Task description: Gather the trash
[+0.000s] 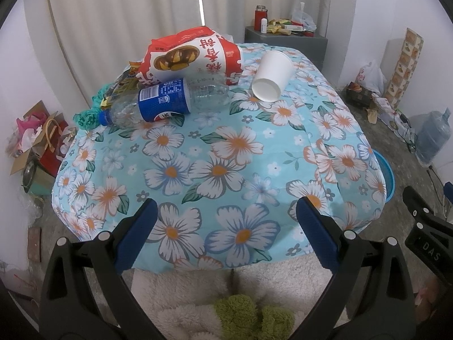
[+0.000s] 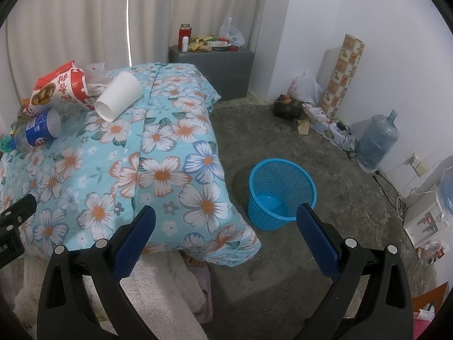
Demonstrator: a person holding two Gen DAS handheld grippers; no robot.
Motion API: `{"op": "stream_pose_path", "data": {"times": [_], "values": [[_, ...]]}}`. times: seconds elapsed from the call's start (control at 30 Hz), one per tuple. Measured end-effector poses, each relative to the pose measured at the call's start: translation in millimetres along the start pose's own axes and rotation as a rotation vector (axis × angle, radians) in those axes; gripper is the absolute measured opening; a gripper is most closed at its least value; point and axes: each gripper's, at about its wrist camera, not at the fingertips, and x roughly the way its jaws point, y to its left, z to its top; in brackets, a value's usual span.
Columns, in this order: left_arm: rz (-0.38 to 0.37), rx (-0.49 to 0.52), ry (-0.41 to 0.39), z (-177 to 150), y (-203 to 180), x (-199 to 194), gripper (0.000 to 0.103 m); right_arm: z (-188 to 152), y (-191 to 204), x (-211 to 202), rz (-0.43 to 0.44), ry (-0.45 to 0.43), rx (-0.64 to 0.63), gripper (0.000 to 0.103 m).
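Bare tablecloth lies open before the far-edge bottle, cup, and seemingly wrappers.

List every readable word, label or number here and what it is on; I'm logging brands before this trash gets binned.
"DAS": white letters on the black body of the right gripper, at the edge of the left wrist view.
Red snack bag: large Chinese characters, upside down; I cannot read them surely.
Plastic bottle: blue label with barcode and fine print, too small to read.
Paper cup: no text.
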Motion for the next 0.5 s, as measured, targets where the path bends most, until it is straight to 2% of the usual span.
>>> {"op": "stream_pose_path", "data": {"times": [0.5], "values": [[0.001, 0.001, -0.001, -0.3, 5.4, 1.4, 0.094, 0.0, 3.3, -0.4, -0.001, 0.006, -0.004, 0.097]]}}
